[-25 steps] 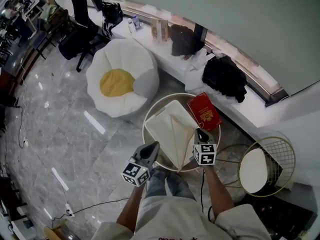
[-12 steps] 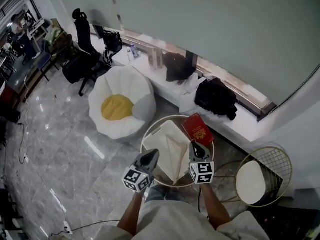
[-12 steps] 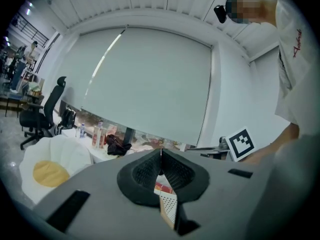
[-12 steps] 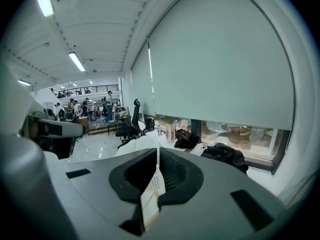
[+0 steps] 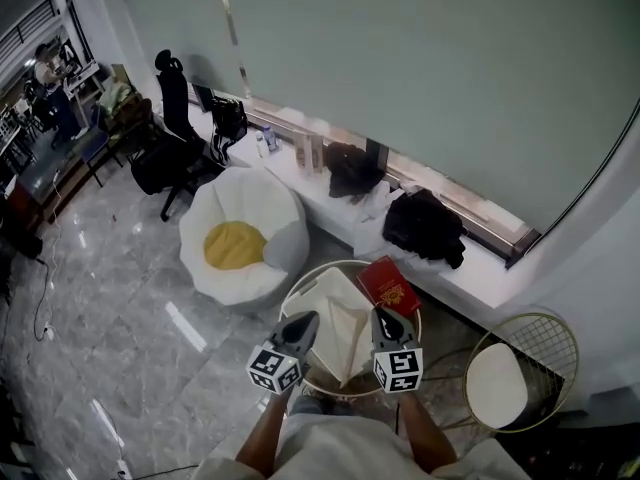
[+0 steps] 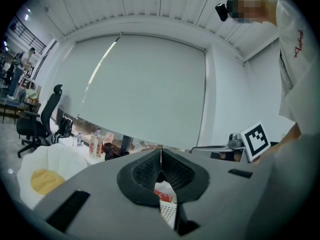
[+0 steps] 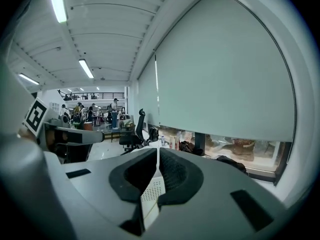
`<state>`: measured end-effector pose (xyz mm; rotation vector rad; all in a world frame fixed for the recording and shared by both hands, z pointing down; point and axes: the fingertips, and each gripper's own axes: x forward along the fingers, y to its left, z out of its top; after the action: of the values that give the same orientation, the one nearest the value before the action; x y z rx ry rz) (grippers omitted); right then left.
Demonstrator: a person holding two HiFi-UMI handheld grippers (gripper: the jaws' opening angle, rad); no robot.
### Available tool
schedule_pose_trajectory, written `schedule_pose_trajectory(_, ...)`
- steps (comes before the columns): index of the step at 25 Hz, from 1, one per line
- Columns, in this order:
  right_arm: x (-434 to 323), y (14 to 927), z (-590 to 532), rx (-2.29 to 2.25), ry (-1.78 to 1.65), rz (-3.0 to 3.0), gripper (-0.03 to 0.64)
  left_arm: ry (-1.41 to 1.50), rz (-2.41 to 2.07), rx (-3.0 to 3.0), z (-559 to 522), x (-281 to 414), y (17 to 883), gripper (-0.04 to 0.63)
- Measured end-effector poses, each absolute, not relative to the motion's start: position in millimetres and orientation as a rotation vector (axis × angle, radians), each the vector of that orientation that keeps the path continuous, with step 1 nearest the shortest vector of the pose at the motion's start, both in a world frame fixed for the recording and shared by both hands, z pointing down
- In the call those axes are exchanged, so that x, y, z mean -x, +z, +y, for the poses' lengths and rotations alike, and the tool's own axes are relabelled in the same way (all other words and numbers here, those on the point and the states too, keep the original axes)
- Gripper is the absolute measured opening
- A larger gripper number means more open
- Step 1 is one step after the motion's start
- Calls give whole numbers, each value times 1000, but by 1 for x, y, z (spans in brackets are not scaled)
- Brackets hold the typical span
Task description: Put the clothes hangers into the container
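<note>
Left hand-held gripper (image 5: pixel 304 320) and right one (image 5: pixel 381 315), closed, above round table (image 5: pixel 289 299) bearing red book (image 5: pixel 388 285).

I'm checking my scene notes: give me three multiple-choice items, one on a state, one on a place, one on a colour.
1. The left claw and right claw are: A) both shut, empty; B) both wide open; C) each holding a hanger.
2. The red box lies: A) in the right claw; B) on the round table; C) under it.
3. The centre of the beanbag is: A) red; B) yellow; C) black.
Answers: A, the pads meet with nothing between; B, it rests on the tabletop beside the cream container; B, a yellow patch on white.
</note>
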<state>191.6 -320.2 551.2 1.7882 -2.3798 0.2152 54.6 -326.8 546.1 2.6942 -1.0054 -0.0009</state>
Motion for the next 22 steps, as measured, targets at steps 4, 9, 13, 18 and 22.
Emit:
schedule_pose_trajectory(4,-191,546,-313,-1794,192,-2377,37,-6,-996,-2704,-318,-55,544,31)
schedule_pose_trajectory(9,-178,533,-299,-1783,153,-2406,32,-17,-978,-2717,-306,-49,538,31)
schedule_pose_trajectory(13,-158,525,-282,-1771,131,-2420,31,-42,-968,-2727,-290,-35,531,31)
schedule_pose_trajectory(18,-127,521,-250,-1786,130,-2409,31,-50,-955,-2729,-253,-3,531,31)
schedule_pose_trajectory(22,-103,523,-218,-1811,148,-2412,31,-34,-945,-2731,-221,24,536,31)
